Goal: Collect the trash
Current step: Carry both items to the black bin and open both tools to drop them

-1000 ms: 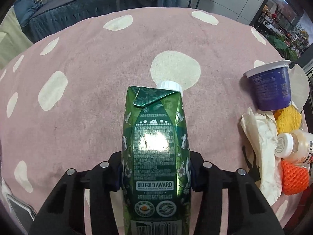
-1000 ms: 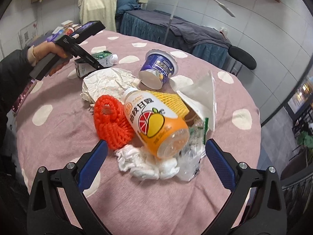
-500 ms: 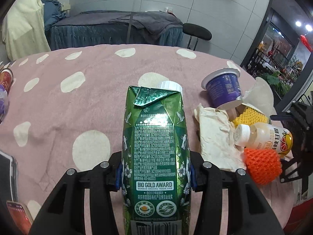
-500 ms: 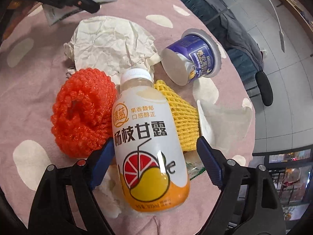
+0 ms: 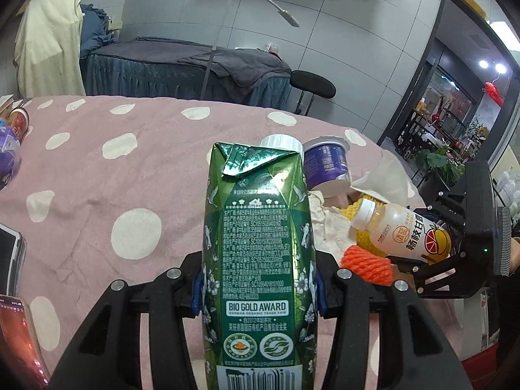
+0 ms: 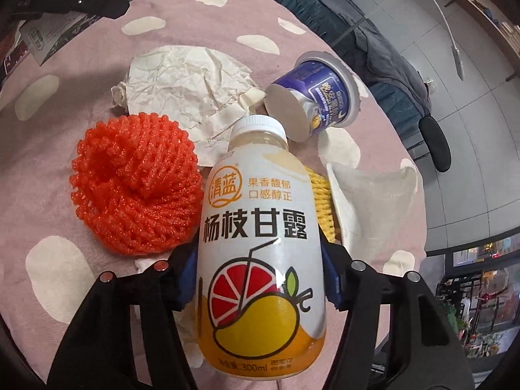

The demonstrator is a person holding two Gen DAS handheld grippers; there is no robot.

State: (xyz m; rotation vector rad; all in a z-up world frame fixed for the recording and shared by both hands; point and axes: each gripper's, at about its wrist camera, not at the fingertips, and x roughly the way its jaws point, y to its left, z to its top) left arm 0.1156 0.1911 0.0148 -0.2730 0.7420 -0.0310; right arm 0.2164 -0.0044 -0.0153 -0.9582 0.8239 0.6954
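The green milk carton [image 5: 258, 260] sits clamped between the left gripper [image 5: 258, 287] fingers; the juice bottle [image 6: 260, 230] is pinched by the right gripper [image 6: 260, 284]. Beyond the fingertips, uncollected — yogurt cup [image 6: 320, 96], crumpled paper [image 6: 191, 87], orange foam net [image 6: 136, 185].

Between your left tongs [image 5: 258, 287] sits a glossy green carton [image 5: 258, 253] with white print and a white cap. Your right tongs [image 6: 260, 279] frame a white-and-orange juice bottle [image 6: 260, 227]; left of it lies an orange foam net [image 6: 136, 182], ahead a purple yogurt cup [image 6: 321, 97], all on the worktop's pink cloth with cream spots [image 5: 107, 178].
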